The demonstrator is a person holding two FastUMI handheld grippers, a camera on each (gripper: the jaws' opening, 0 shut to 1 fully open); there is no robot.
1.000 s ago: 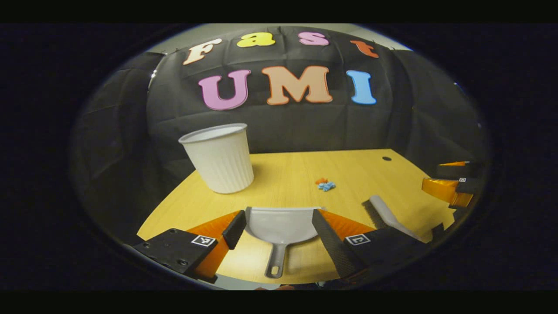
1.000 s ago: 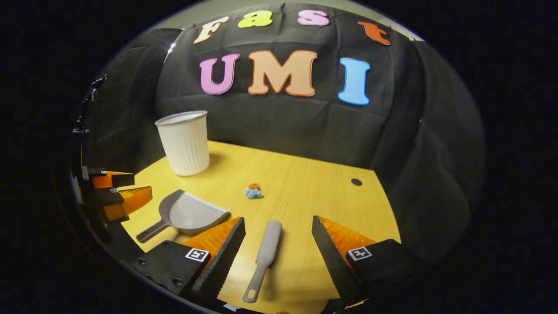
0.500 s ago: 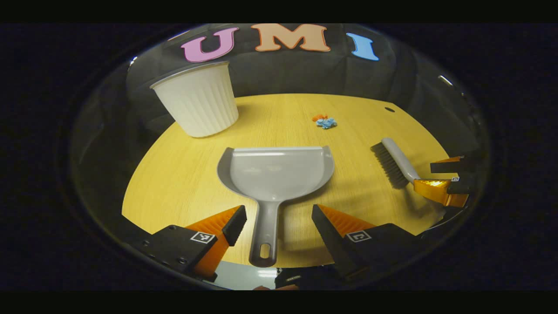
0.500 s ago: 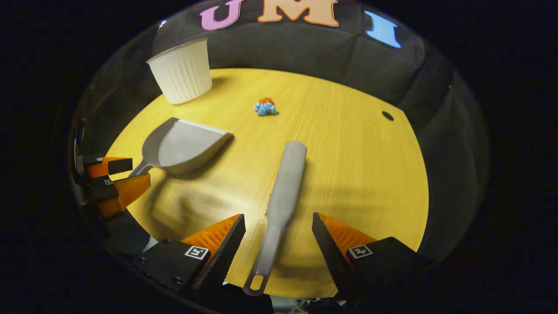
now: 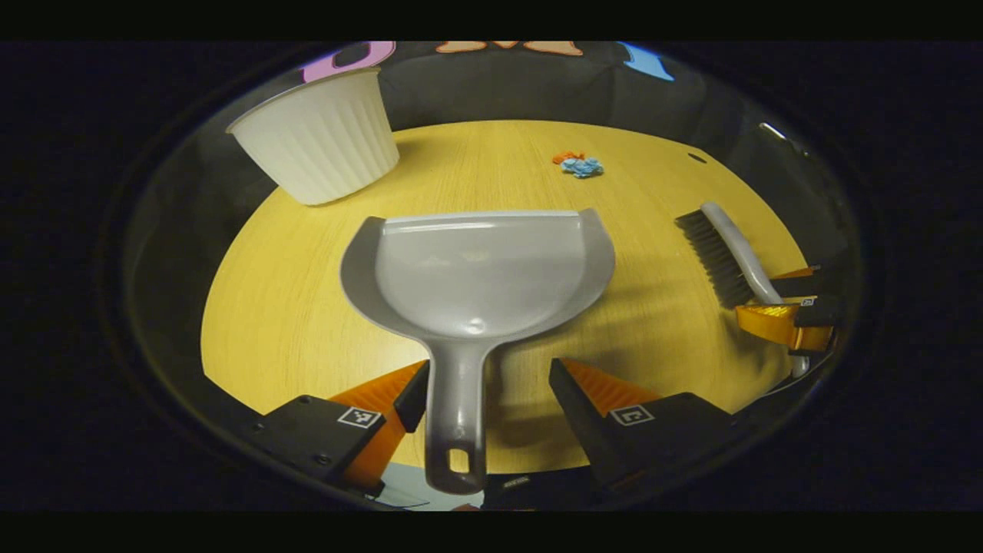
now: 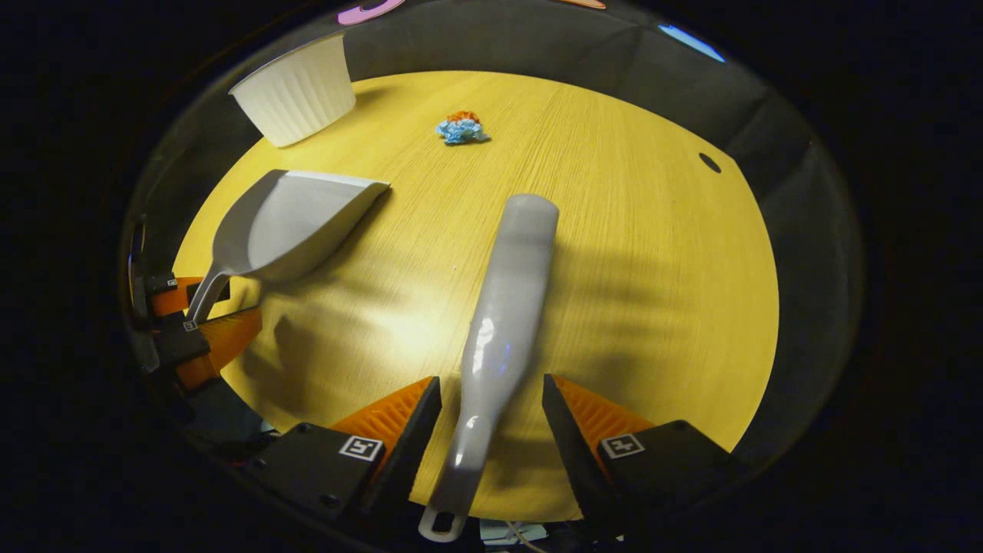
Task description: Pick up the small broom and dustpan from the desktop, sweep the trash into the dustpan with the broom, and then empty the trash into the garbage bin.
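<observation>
Pickup step, nothing grasped yet. Left gripper (image 5: pixel 485 384) fingers spread apart, straddling the dustpan (image 5: pixel 478 269) handle; left finger looks touching or just beside it, right one apart. Right gripper (image 6: pixel 488 403) fingers also spread, broom (image 6: pixel 503 322) handle between them, small gaps both sides. Both tools lie flat on the tabletop (image 6: pixel 653 253). Trash (image 6: pixel 461 129) sits farther back, garbage bin (image 6: pixel 296 92) at back left. Next move likely: clench both on the handles, lift.
</observation>
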